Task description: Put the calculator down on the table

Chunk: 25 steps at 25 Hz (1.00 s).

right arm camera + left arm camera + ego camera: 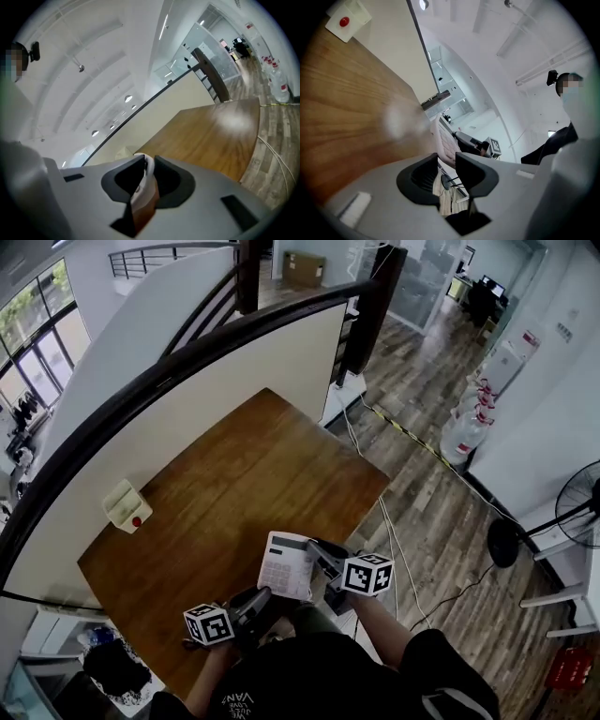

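Observation:
A white calculator (289, 565) with grey keys hangs tilted over the near right edge of the wooden table (244, 465). My right gripper (314, 554) is shut on its right side. The right gripper view shows the calculator's edge (146, 183) pinched between the jaws of my right gripper (149, 164). My left gripper (258, 598) is low at the table's near edge, just left of and below the calculator. In its own view my left gripper (446, 164) has a narrow gap with nothing in it; beyond it are the calculator (446, 143) and the right gripper (480, 145).
A white box with a red button (127, 505) lies at the table's left edge against the cream partition (234, 381). Cables (398, 559) run over the plank floor right of the table. A fan (572, 507) and water bottles (469, 427) stand farther right.

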Each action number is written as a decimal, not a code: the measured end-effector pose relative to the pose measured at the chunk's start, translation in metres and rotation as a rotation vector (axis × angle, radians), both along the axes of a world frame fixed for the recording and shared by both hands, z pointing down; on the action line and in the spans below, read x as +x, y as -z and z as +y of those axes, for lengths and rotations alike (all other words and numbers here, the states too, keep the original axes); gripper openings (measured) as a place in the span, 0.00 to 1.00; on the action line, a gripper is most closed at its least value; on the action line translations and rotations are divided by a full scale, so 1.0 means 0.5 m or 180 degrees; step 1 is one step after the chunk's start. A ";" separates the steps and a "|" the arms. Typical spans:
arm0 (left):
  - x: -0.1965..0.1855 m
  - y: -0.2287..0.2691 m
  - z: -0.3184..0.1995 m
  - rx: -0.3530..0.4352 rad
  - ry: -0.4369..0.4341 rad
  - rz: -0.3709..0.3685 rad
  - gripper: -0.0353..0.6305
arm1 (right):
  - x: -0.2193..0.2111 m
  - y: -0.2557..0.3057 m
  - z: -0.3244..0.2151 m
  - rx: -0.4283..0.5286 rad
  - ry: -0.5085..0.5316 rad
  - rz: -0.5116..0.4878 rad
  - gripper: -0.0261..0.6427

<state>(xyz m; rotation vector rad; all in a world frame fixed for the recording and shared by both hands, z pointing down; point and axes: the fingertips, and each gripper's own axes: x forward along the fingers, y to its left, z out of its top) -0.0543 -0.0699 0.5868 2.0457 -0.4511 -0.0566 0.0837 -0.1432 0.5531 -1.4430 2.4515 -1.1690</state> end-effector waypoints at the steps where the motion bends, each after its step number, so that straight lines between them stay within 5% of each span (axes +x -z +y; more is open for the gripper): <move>1: 0.003 -0.001 -0.012 -0.0012 0.0051 -0.0010 0.22 | 0.000 -0.002 -0.017 -0.0017 0.0054 0.0001 0.13; 16: 0.036 -0.070 -0.217 -0.0147 0.0724 -0.0183 0.22 | -0.016 -0.066 -0.287 -0.0109 0.0814 0.0050 0.13; 25: 0.077 -0.119 -0.323 -0.0502 0.1021 -0.0090 0.22 | -0.001 -0.130 -0.422 -0.0177 0.1075 0.0115 0.13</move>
